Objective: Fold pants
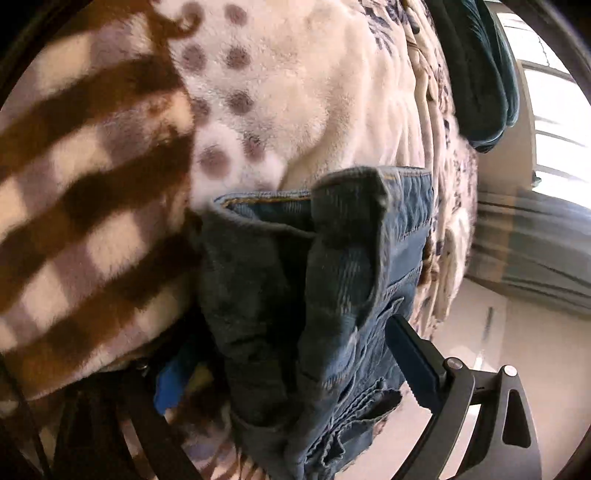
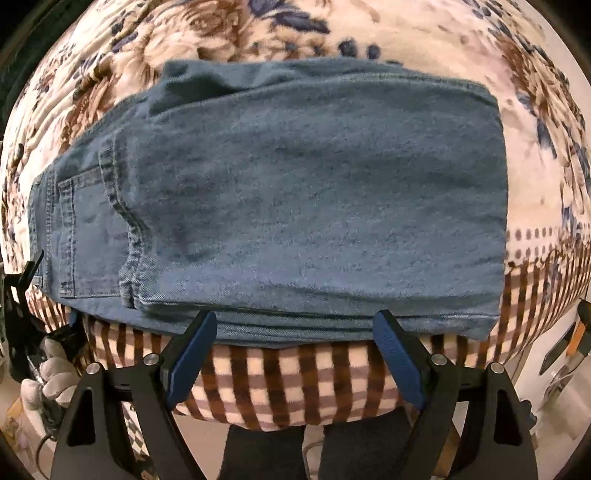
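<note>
The blue denim pants [image 2: 295, 199] lie folded in a broad rectangle on the patterned blanket [image 2: 295, 384], waistband and back pocket at the left. My right gripper [image 2: 295, 325] is open, its blue fingertips [image 2: 199, 332] at the near edge of the denim, holding nothing. In the left wrist view a bunched end of the pants [image 1: 325, 280] fills the middle. My left gripper [image 1: 291, 369] has one blue finger [image 1: 413, 354] showing beside the denim; the other is hidden by cloth. The left gripper also shows at the left edge of the right wrist view [image 2: 18, 295].
The blanket has brown checks [image 1: 85, 206], dots and a floral part [image 2: 229, 26]. A dark green cloth [image 1: 480, 66] lies at the far side. A bright window [image 1: 554, 122] and pale floor [image 1: 509, 332] are to the right. Dark trouser legs [image 2: 317, 450] stand below the bed edge.
</note>
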Tool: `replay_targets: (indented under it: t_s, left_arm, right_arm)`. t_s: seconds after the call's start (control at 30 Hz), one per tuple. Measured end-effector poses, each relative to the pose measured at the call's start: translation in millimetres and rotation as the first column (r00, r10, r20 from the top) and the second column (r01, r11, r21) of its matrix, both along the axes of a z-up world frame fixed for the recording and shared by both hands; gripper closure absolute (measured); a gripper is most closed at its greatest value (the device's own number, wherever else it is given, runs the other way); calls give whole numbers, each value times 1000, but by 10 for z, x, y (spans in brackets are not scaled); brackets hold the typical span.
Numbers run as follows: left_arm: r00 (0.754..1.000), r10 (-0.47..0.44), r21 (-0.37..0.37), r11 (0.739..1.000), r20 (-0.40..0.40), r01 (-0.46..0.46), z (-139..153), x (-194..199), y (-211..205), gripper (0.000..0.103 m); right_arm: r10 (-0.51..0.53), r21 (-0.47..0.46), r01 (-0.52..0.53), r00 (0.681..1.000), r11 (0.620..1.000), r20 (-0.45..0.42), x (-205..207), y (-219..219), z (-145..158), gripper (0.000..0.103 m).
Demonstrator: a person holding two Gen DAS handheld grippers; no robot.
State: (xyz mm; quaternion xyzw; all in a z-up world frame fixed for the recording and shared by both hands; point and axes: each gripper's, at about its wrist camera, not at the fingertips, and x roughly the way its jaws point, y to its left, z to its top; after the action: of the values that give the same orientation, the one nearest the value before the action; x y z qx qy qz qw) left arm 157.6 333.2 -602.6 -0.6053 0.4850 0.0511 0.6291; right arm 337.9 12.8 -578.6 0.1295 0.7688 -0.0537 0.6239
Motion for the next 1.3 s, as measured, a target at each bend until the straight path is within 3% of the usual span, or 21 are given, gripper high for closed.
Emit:
replay_targets:
  t_s: [0.07, 0.23, 0.33, 0.4, 0.47, 0.53, 0.7, 0.73, 0.8, 0.87, 1.03, 1.13, 1.23, 1.3]
  left_arm:
    - [999, 0, -22, 1000, 34, 0, 21, 94, -12, 7]
    - [999, -15, 21, 1000, 41, 14, 18, 271, -60, 7]
    - [998, 41, 6, 999, 46, -41, 92, 165, -27, 22]
    - [995, 33, 38, 999, 90, -36, 312, 42, -58, 38]
    - [993, 7, 68, 998, 120, -15, 405, 50, -143, 40]
    - [993, -18, 76, 997, 116, 10, 313, 160, -173, 40]
    - [996, 13, 7, 1000, 85, -14, -117, 406, -89, 40]
    - [996, 12, 24, 1000, 92, -15, -72, 423, -106, 40]
    - [991, -17, 70, 998, 129, 8, 93, 481, -182, 63]
    - [983, -68, 134, 990, 171, 45, 300, 513, -276, 71]
    - [964, -142, 245, 966, 225, 85, 687, 507, -476, 77]
    - [944, -208, 342, 933, 257, 112, 1020, 561, -725, 79]
    - [904, -298, 425, 893, 306, 150, 1379, 518, -1082, 80]
    - [863, -379, 485, 854, 335, 187, 1653, 560, -1461, 80]
  right_arm:
    - [-14, 10, 14, 1000, 1000, -11, -125, 82, 7, 14]
    - [-42, -2, 42, 999, 999, -18, -231, 66, -52, 14]
    - [-71, 8, 71, 997, 997, -34, -261, 95, -102, 14]
    - [-75, 7, 76, 997, 997, -23, -292, 112, -96, 14]
    - [-71, 2, 71, 997, 997, -15, -328, 142, -107, 14]
    - [-80, 15, 80, 997, 997, -22, -401, 144, -149, 14]
    - [-100, 50, 102, 994, 994, -30, -604, 169, -259, 14]
    - [-99, 49, 100, 995, 994, -28, -628, 154, -280, 14]
    - [-89, 32, 89, 996, 995, -17, -669, 112, -323, 14]
    - [-77, 7, 77, 997, 997, 1, -651, 46, -365, 14]
    - [-77, -4, 77, 997, 997, 27, -626, -175, -492, 14]
    - [-88, 34, 87, 996, 996, 30, -627, -293, -529, 14]
    - [-108, 90, 104, 993, 991, 46, -690, -447, -479, 14]
    - [-133, 137, 122, 989, 983, 71, -782, -571, -401, 14]
